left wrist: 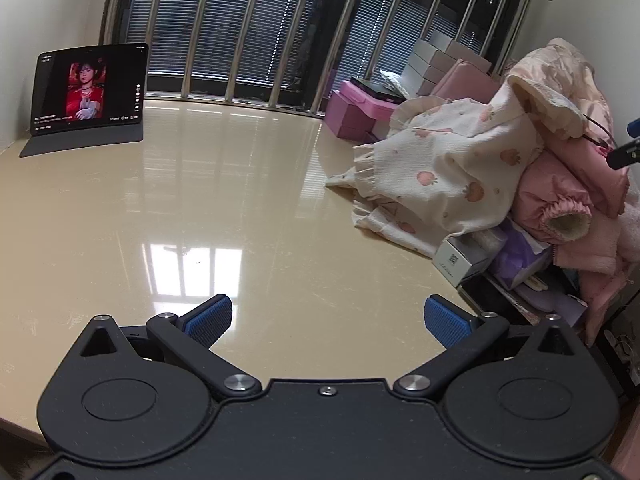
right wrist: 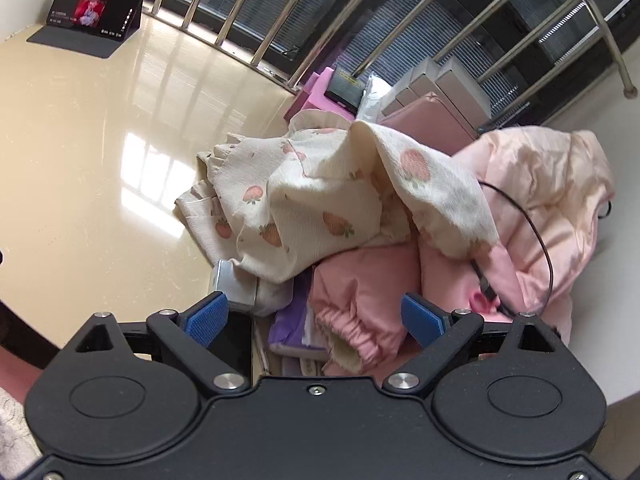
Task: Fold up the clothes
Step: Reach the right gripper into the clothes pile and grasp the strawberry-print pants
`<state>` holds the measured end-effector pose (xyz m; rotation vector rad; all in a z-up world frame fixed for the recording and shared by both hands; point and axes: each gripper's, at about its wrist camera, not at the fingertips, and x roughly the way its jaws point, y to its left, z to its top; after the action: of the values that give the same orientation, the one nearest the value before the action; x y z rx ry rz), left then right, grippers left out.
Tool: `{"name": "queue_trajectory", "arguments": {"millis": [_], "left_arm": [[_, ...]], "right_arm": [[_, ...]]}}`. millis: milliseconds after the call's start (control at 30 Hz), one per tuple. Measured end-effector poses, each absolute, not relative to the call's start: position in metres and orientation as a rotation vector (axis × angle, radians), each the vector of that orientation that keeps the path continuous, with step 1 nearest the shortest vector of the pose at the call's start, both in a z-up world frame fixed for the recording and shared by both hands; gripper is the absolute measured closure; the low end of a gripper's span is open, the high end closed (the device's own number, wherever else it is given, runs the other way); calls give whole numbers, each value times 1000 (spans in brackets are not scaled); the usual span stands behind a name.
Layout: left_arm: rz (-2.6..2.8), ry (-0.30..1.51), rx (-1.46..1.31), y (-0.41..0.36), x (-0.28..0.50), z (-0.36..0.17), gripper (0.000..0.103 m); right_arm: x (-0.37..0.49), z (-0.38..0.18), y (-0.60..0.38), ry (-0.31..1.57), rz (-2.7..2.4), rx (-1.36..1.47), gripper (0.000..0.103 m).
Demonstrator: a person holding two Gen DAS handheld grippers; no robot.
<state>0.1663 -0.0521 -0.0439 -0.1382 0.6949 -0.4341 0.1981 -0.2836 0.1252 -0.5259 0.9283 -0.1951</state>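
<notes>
A cream garment with strawberry print [left wrist: 444,168] lies crumpled on a pile of pink clothes [left wrist: 560,200] at the right side of the beige table [left wrist: 160,200]. My left gripper [left wrist: 328,320] is open and empty, low over bare table, well left of the pile. My right gripper [right wrist: 316,320] is open and empty, just above the pile. A pink cuffed sleeve [right wrist: 352,320] lies between its fingers. The strawberry garment [right wrist: 320,200] lies just beyond, over a pale pink jacket [right wrist: 552,200]. A tip of the right gripper [left wrist: 624,152] shows at the far right edge of the left wrist view.
A tablet [left wrist: 90,88] stands propped at the far left of the table. Pink and grey boxes [left wrist: 360,108] are stacked by the railing [left wrist: 240,32]. A small white box [left wrist: 460,258] and purple items [right wrist: 288,328] lie under the clothes. A black cable [right wrist: 536,224] loops over the pink jacket.
</notes>
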Motion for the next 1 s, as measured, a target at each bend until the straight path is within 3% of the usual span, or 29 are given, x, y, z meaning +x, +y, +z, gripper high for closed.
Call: {"name": "queue_trajectory", "arguments": {"millis": [100, 233, 333, 467, 600, 700, 733, 833, 1000], "left_arm": [[-384, 687, -138, -45, 186, -44, 0], [-302, 635, -158, -36, 204, -33, 0], [-293, 649, -170, -38, 210, -28, 0], [-310, 669, -114, -46, 205, -30, 0], [-332, 672, -91, -61, 196, -34, 0], [-336, 666, -99, -64, 187, -31, 0], [-335, 661, -107, -66, 184, -29, 0], [-321, 634, -117, -55, 169, -23, 0], [-251, 621, -127, -15, 155, -19, 0]], "right_arm": [[258, 129, -260, 923, -182, -647, 8], [317, 138, -226, 670, -165, -620, 9], [310, 130, -229, 480, -126, -488, 9], [284, 94, -260, 387, -310, -660, 9], [266, 68, -310, 363, -552, -962, 7], [276, 42, -366, 565, -529, -939, 10], [282, 34, -379, 618, -516, -915, 22], [299, 39, -393, 651, -521, -798, 101], [287, 116, -345, 412, -332, -638, 101]]}}
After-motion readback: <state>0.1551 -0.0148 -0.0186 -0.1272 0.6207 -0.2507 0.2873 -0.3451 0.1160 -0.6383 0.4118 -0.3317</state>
